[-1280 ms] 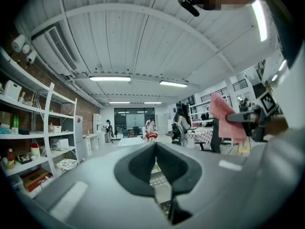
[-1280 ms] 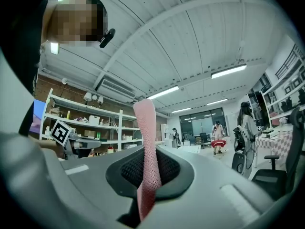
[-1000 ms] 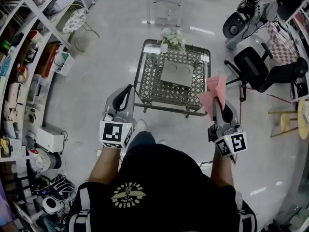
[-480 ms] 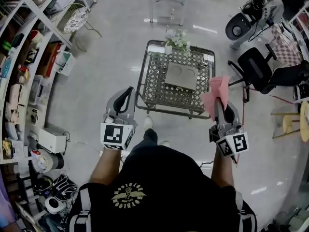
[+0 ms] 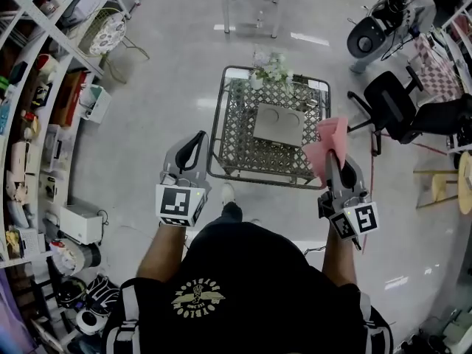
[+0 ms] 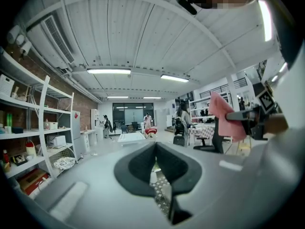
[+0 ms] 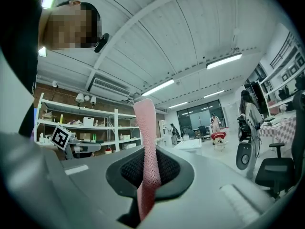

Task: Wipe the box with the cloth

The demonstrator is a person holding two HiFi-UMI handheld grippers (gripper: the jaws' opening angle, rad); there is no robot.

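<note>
Right gripper [image 5: 334, 161]: one, jaws clenched on the cloth [image 5: 330, 135]. The cloth is one pink piece, pinched at its lower part, the rest standing up past the fingertips.

Left gripper [image 5: 196, 140]: one, jaws closed together, nothing between them.

Marker cubes: two, one per gripper, each with a black-and-white square pattern and no words.

Box [image 5: 279, 124]: one, flat and grey, with two round marks on its top. It lies on the wire-mesh table [image 5: 221, 135], ahead of both grippers and apart from the cloth.

Flower pot [image 5: 269, 68]: one, at the table's far edge.

Writing: a shirt emblem [image 5: 196, 299], lettering too small to read.
</note>
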